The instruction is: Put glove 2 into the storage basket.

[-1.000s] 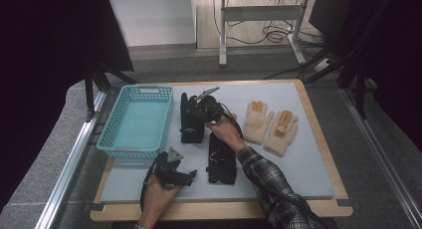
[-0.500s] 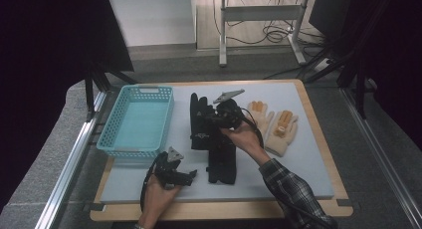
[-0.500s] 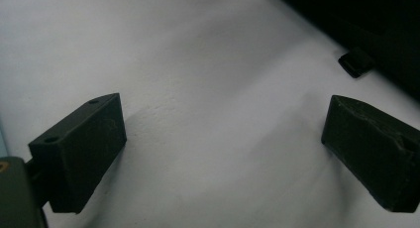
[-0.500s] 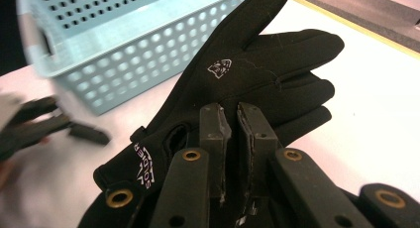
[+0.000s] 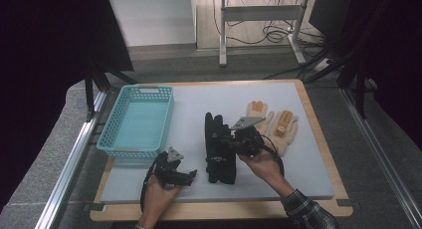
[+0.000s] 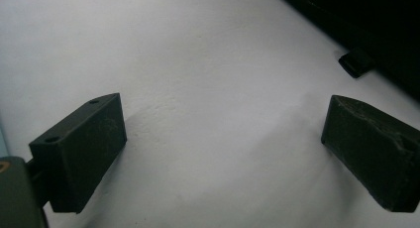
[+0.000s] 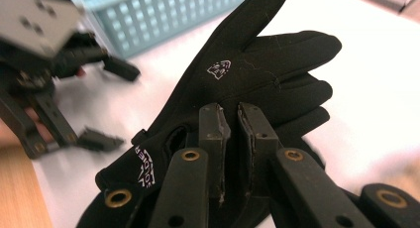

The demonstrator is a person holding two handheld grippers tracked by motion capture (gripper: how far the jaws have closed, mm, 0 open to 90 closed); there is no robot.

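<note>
Right hand (image 5: 262, 163) comes in from bottom right, plaid sleeve (image 5: 303, 211) at the wrist, forearm angled up-left. It holds the right gripper (image 5: 226, 141) over the middle of the desk (image 5: 308, 154), grey plate on top, jaws pointing left onto the black glove (image 5: 217, 139). In the right gripper view the jaws are nearly together, a narrow slit between them, tips against the black glove (image 7: 247, 69); whether fabric is pinched, cannot tell. A second black glove (image 5: 222, 169) lies just below, partly overlapped. Left hand (image 5: 158, 196) enters from the bottom, low at the desk's front edge, holding the left gripper (image 5: 191, 175), jaws pointing right, spread wide over bare white surface, gripping nothing. Blue basket (image 5: 137, 120) sits at left; tan glove pair (image 5: 276, 124) lies right of the black ones.
</note>
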